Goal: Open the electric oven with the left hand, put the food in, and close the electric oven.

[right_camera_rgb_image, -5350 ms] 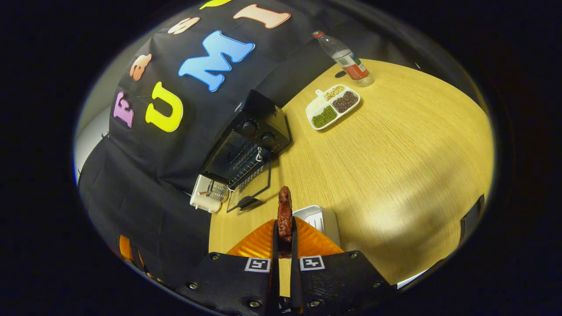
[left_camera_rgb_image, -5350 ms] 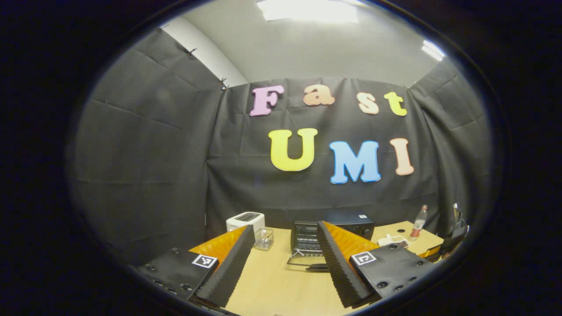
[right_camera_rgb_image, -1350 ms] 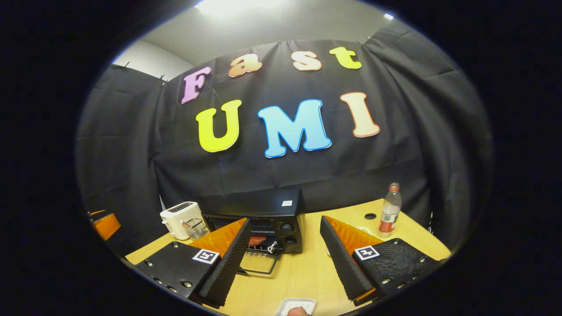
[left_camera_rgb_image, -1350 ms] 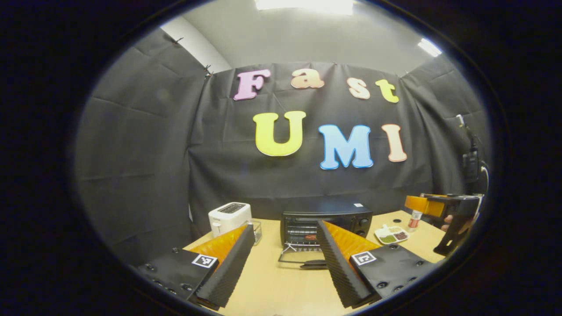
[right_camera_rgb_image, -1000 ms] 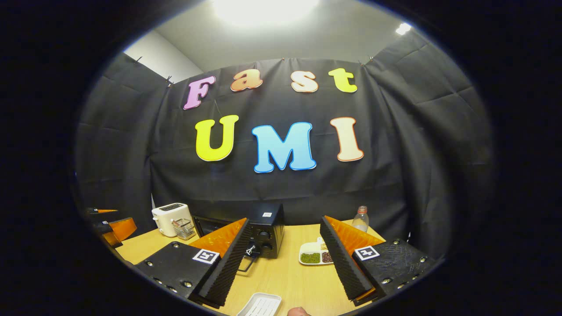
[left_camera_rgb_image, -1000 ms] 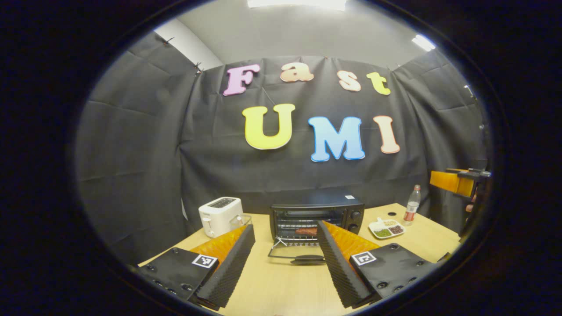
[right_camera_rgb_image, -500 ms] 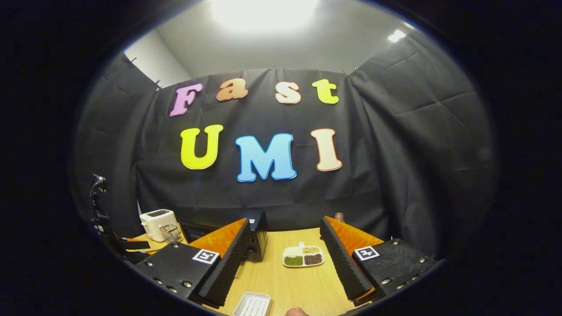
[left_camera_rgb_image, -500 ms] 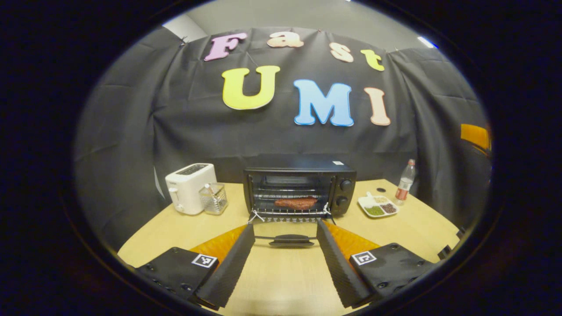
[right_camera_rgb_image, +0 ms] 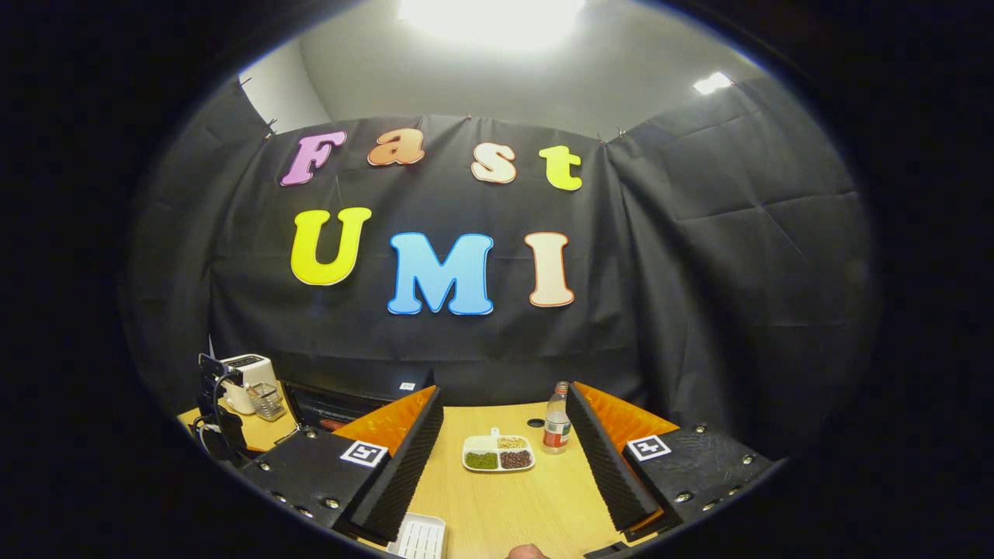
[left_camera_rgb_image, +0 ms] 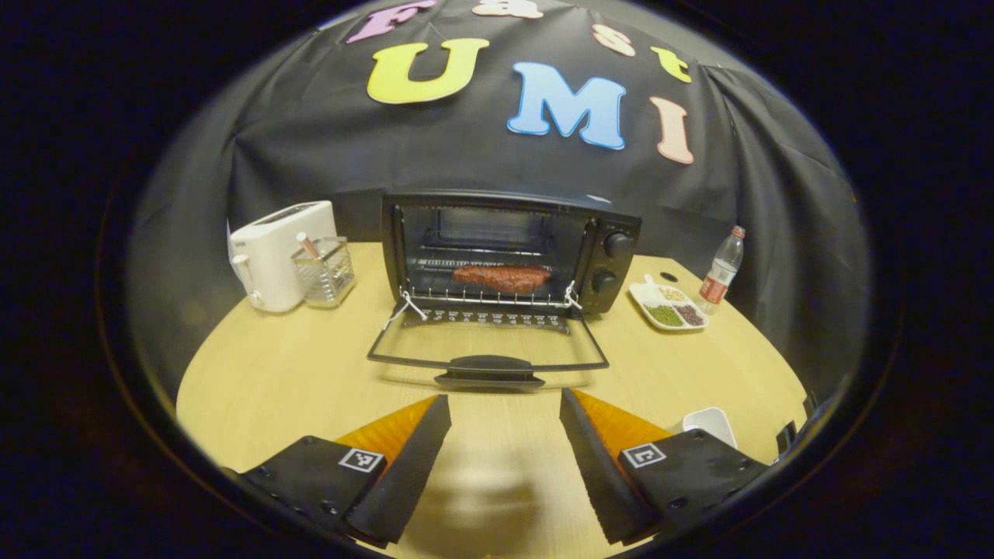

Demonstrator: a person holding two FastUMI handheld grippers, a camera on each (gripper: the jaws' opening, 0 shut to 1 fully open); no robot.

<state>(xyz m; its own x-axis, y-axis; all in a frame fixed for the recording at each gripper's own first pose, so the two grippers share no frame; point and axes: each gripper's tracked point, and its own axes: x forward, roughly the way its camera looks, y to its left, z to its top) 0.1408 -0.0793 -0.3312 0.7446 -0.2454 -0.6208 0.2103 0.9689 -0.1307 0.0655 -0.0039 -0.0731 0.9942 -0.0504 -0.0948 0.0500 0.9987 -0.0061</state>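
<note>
Left gripper [left_camera_rgb_image: 505,423] hangs over the table [left_camera_rgb_image: 279,373] with fingers spread wide, nothing between them. Straight ahead of it we see the electric oven [left_camera_rgb_image: 509,252], its door [left_camera_rgb_image: 488,349] folded down flat, the handle [left_camera_rgb_image: 489,371] just beyond the fingertips and not touched. Food [left_camera_rgb_image: 501,277], a reddish slab, lies on the rack inside. Ahead to the left stands a white toaster [left_camera_rgb_image: 276,252] beside a clear holder [left_camera_rgb_image: 324,269]; ahead right, a divided dish [left_camera_rgb_image: 668,304] and a bottle [left_camera_rgb_image: 721,268]. Right gripper [right_camera_rgb_image: 505,435], in its own view, is likewise spread and empty above the table, with the dish and bottle directly ahead between its fingers. We glimpse the oven far left of it, partly hidden by the left finger.
</note>
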